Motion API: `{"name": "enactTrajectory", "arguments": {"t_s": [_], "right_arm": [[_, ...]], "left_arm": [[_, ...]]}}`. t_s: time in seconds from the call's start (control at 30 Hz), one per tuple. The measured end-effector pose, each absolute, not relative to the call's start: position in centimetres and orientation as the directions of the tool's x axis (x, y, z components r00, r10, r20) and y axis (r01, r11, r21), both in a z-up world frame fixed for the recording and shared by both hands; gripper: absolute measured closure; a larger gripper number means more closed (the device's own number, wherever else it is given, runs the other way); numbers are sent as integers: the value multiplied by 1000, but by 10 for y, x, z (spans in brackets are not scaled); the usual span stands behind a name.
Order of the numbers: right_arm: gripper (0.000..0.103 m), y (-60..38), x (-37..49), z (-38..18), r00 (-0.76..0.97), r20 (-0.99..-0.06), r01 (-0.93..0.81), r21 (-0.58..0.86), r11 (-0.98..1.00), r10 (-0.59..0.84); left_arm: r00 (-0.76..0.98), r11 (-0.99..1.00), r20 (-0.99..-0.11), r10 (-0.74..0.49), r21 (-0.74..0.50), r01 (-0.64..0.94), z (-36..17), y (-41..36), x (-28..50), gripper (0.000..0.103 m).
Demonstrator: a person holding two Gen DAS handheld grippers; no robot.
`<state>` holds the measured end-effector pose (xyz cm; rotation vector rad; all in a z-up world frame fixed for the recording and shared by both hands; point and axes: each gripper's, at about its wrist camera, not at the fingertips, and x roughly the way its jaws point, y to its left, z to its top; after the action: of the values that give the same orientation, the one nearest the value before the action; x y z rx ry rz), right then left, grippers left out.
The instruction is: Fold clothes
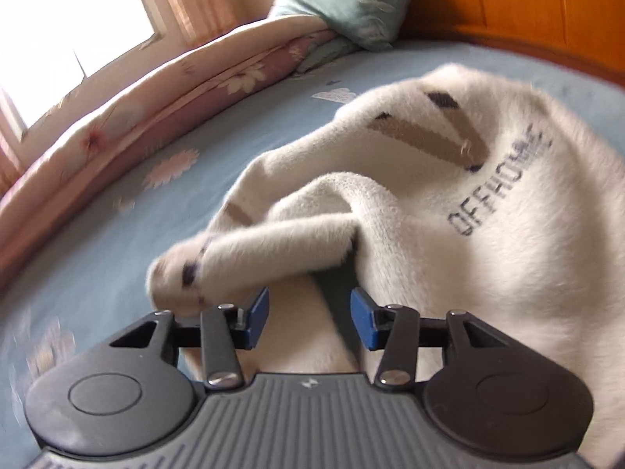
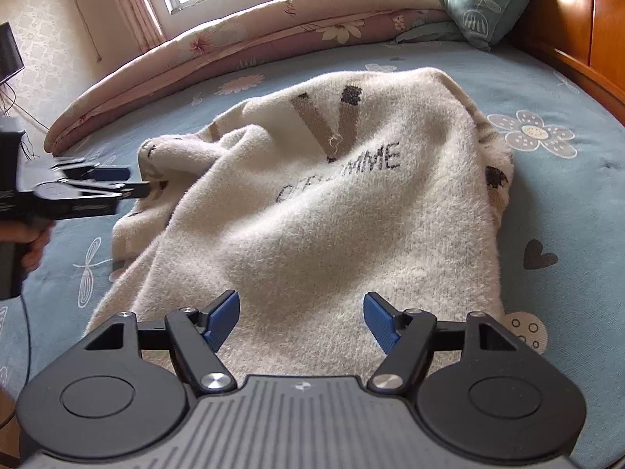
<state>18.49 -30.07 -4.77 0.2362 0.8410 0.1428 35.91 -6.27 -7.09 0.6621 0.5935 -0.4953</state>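
Plainly, a fluffy cream sweater (image 2: 312, 211) is seen rumpled on the bed (image 2: 554, 203); it is judged soft, light and floppy, best pinched at a hem or cuff. Both the left claw (image 1: 309, 318) and right claw (image 2: 301, 322) are held spread, grasping nothing

Cream fuzzy sweater (image 2: 312, 211) w/ dark lettering across the chest & tan/black stripe marks, lying crumpled on the bed, hem toward 6 o'clock, top toward 12. Left sleeve (image 2: 187, 152) bunched & folded in at approx 10 o'clock, lifted off the sheet; body rumpled, not flat.
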Motion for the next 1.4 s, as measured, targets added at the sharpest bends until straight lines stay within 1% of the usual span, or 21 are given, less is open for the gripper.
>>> {"name": "enactTrajectory", "arguments": {"t_s": [0.07,0.17,0.2,0.27,0.33,0.37,0.4,0.47,0.57,0.67,0.83,1.0,1.1,1.13,1.17,1.23,1.27,1.3,1.33,1.37,1.4], "right_arm": [[28,-304,188,-52,650,-727,-23,273,962,221],[28,-310,192,-58,644,-733,-13,278,961,220],[28,-312,193,-59,643,-734,-9,278,961,218],[27,-316,196,-63,641,-737,-1,279,960,214],[27,-319,199,-68,635,-743,10,284,959,213],[27,-320,201,-70,632,-745,15,288,958,214],[27,-321,202,-71,630,-746,19,291,956,215],[27,-321,203,-73,630,-745,18,295,955,218],[27,-319,202,-72,632,-743,7,287,958,218],[27,-320,203,-73,633,-743,15,294,956,219],[27,-317,201,-71,633,-743,20,295,955,216],[27,-313,200,-66,638,-740,18,294,956,215],[27,-309,199,-62,642,-735,11,291,957,216],[27,-307,199,-61,644,-733,6,289,957,218],[27,-306,198,-59,645,-732,1,287,958,219],[27,-305,197,-57,648,-730,-5,283,959,218],[27,-305,196,-56,649,-729,-7,281,960,218],[27,-305,196,-56,648,-729,-8,280,960,218],[27,-305,195,-56,648,-730,-8,279,960,218],[27,-306,195,-55,650,-729,-9,277,961,216],[27,-306,195,-55,652,-727,-10,275,961,215]], "left_arm": [[751,603,-625,-211,522,603,-85,-84,371,55],[808,384,-560,-184,716,583,-110,-107,376,55],[813,316,-547,-199,750,582,-116,-111,376,55],[803,198,-550,-230,781,592,-125,-118,378,54],[804,109,-552,-219,806,582,-135,-123,384,55],[805,77,-558,-202,810,581,-139,-125,388,65],[802,73,-570,-178,805,589,-142,-126,393,73],[792,130,-586,-171,784,608,-138,-126,398,81],[794,224,-581,-180,761,608,-127,-117,395,84],[817,293,-550,-172,763,575,-114,-99,389,84],[857,459,-503,-111,739,493,-79,-58,383,85],[877,551,-479,-25,726,412,-63,-14,373,85],[879,594,-474,48,721,357,-57,10,378,84],[877,620,-474,78,712,330,-55,20,382,87],[875,645,-470,118,706,293,-52,30,387,102],[866,682,-438,241,712,170,-46,58,404,103],[855,709,-438,279,695,124,-42,72,411,103],[841,766,-474,262,632,117,-36,89,415,103],[827,819,-511,234,561,116,-30,103,418,103],[813,870,-552,182,476,129,-26,115,417,100],[796,908,-591,129,392,145,-23,124,417,99]]}}
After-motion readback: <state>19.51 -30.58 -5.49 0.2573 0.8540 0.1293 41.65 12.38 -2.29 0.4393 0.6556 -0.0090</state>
